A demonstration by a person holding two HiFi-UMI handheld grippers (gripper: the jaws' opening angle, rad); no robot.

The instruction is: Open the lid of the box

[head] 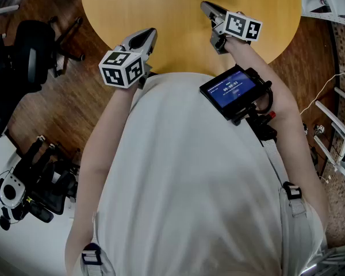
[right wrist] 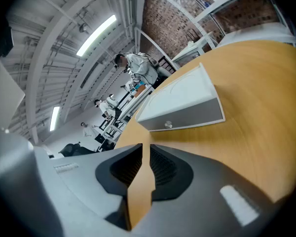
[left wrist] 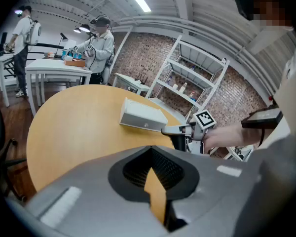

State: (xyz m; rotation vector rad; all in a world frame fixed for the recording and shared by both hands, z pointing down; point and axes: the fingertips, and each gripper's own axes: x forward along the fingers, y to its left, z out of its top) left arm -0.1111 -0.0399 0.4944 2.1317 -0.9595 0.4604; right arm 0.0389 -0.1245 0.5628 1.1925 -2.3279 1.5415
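Round wooden table (head: 178,39), closed white box (right wrist: 182,100) on its far side, both tongs empty.
Wood floor (head: 75,96) around the table, black chair (head: 23,50) at left. Only the gripper views show the brick wall (left wrist: 153,63), white shelves (left wrist: 197,78) and people (left wrist: 101,41) at desks behind. Left gripper (head: 151,36) and right gripper (head: 207,7) hang over the near half of the table, jaws a narrow slit apart, bare tabletop showing through. Box lid down, small round knob (right wrist: 168,125) on its front. Head view catches the box only at its top edge.

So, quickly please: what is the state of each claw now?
Left claw: slightly open, holding nothing.
Right claw: slightly open, holding nothing.
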